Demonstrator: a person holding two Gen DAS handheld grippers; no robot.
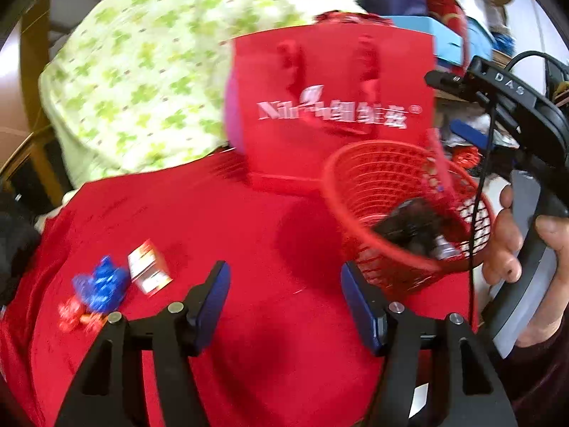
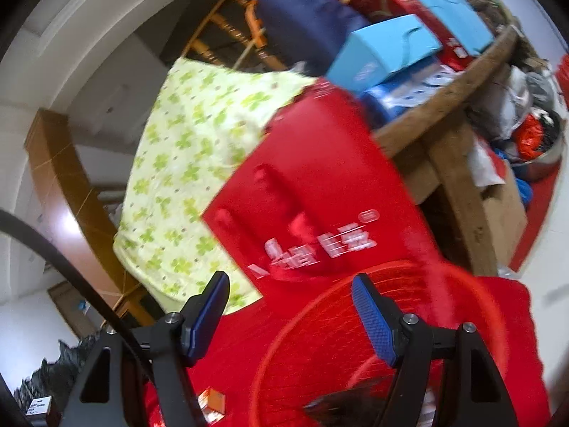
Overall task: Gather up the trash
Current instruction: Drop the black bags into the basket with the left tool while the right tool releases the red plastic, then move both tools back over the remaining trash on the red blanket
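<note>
Left wrist view: the left gripper (image 1: 284, 295) stands well open over the red cloth (image 1: 220, 220) on the worktop, with nothing between its blue pads (image 1: 213, 302). Right wrist view: the right gripper (image 2: 290, 315) is also spread wide and empty, hovering at the near rim of the basket (image 2: 355, 320); the person's hand (image 1: 515, 242) on its handle shows at the edge of the left view.

Trash left on the cloth lies to the left of the left gripper: a small carton (image 1: 149, 267), a blue wrapper (image 1: 103, 284) touching it, and a red wrapper (image 1: 76, 315) just beside that. Dark trash (image 1: 416, 227) already sits inside the basket.

Risks, as I judge them: both pictures are smeared, so the hands seem to be moving fast, and a hurried reach could nudge the light carton or skid the wrappers along the cloth instead of pinching them. The two wrappers lie so close that a grab may catch only one, or snag the cloth. The basket looks light and the right gripper is at its rim; a knock could tip it and spill what is collected.

Count: two grippers, one basket, one carton, two wrappers, one red bag (image 1: 334, 106) behind the basket. What makes up the dark trash I cannot tell.
</note>
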